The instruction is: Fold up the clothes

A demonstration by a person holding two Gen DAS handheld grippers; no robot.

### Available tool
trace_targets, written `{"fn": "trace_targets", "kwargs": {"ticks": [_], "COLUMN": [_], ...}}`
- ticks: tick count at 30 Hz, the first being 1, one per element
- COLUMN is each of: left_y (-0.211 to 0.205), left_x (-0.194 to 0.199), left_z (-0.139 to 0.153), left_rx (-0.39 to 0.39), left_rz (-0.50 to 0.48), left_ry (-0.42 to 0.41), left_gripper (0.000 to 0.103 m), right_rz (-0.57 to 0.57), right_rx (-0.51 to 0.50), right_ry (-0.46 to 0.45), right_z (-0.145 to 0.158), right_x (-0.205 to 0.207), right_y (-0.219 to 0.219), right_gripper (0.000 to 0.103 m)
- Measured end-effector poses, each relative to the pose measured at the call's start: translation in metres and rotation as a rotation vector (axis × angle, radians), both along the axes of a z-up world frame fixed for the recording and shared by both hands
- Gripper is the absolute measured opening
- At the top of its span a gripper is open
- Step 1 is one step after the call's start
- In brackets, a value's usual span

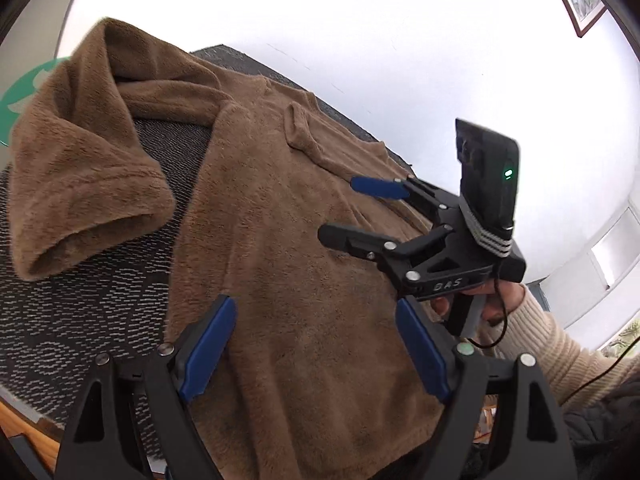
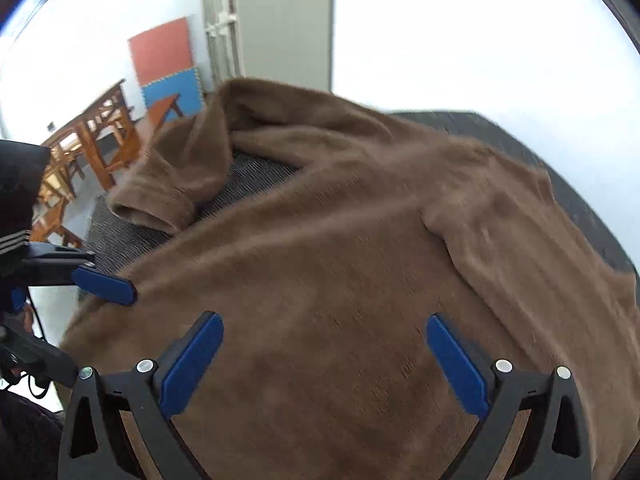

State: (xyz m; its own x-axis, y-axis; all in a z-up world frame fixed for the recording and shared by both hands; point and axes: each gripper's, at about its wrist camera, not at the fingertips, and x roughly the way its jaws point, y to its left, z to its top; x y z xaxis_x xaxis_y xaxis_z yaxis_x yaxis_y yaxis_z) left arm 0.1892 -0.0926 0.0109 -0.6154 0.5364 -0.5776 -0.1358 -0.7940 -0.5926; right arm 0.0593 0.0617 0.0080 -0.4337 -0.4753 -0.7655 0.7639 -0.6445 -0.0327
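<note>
Here a brown fleece sweater [image 1: 288, 280] lies spread across a dark patterned tabletop [image 1: 80, 320], its body flat and its hem hanging over the near edge. In the left wrist view one sleeve [image 1: 80, 184] bends back on the left side of the garment, its cuff open toward the near left, with a patch of the dark surface showing between sleeve and body. A small fold of fabric stands up near the far middle of the sweater.

The left gripper [image 1: 316, 348] hovers over the lower body of the sweater with its blue pads [image 1: 208, 348] spread wide apart and nothing between them. The right gripper [image 1: 340, 212] sits to the right in that view, above the sweater's right part, held by a hand [image 1: 492, 300] in a cream ribbed sleeve [image 1: 560, 352]; its two fingers also stand apart and clasp nothing.

From the right wrist view the right gripper [image 2: 324, 360] points down at the sweater's [image 2: 340, 260] middle, jaws wide and empty, while one blue pad of the left gripper [image 2: 105, 286] reaches in from the left edge, over the sweater's left border. Wooden tables [image 2: 96, 140] and red and blue foam mats [image 2: 164, 64] stand far behind, against a white wall.
</note>
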Motion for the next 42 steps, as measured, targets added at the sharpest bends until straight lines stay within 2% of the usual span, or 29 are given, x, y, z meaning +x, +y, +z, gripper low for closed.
{"fn": "trace_targets", "kwargs": {"ticks": [3,6,10,16,18,23,26,31,33,36,37,38,41,42], "left_y": [-0.011,-0.024,-0.043,-0.068,-0.083,-0.114,-0.124,-0.136,-0.136,-0.135,-0.136,-0.137,-0.138,-0.138], "left_x": [0.008,0.013,0.018,0.025,0.031,0.041,0.041,0.037,0.034,0.028,0.028,0.028,0.027,0.026], "left_z": [0.005,0.004,0.001,0.007,0.015,0.026,0.023,0.012,0.008,0.005,0.004,0.004,0.002,0.002], "left_rx": [-0.021,-0.04,-0.034,-0.109,-0.113,-0.143,-0.176,-0.116,-0.098,-0.087,-0.083,-0.077,-0.063,-0.059], "left_rz": [0.035,0.074,0.121,0.162,0.192,0.283,0.327,0.373,0.384,0.391,0.393,0.395,0.399,0.399], "left_ry": [0.01,0.009,-0.004,0.003,0.029,0.062,0.046,0.037,0.037,0.036,0.035,0.034,0.032,0.032], "left_gripper": [0.085,0.085,0.085,0.085,0.085,0.085,0.085,0.085,0.085,0.085,0.085,0.085,0.085,0.085], "right_rz": [0.093,0.179,0.222,0.27,0.291,0.354,0.398,0.441,0.444,0.448,0.446,0.44,0.395,0.375], "right_rx": [-0.045,-0.049,-0.034,-0.037,-0.028,0.037,0.07,0.135,0.174,0.189,0.188,0.183,0.16,0.145], "right_ry": [0.043,0.08,0.073,0.078,0.084,0.108,0.137,0.237,0.285,0.295,0.296,0.297,0.317,0.318], "right_z": [0.013,0.013,0.007,0.003,0.001,-0.011,-0.017,-0.022,-0.025,-0.028,-0.028,-0.027,-0.019,-0.015], "right_x": [0.006,0.006,0.005,0.006,0.009,0.021,0.031,0.046,0.051,0.053,0.053,0.053,0.052,0.05], "right_y": [-0.025,-0.048,-0.071,-0.084,-0.088,-0.101,-0.111,-0.134,-0.145,-0.156,-0.158,-0.159,-0.159,-0.158], "right_gripper": [0.103,0.103,0.103,0.099,0.094,0.065,0.062,0.06,0.055,0.049,0.045,0.035,0.013,0.012]}}
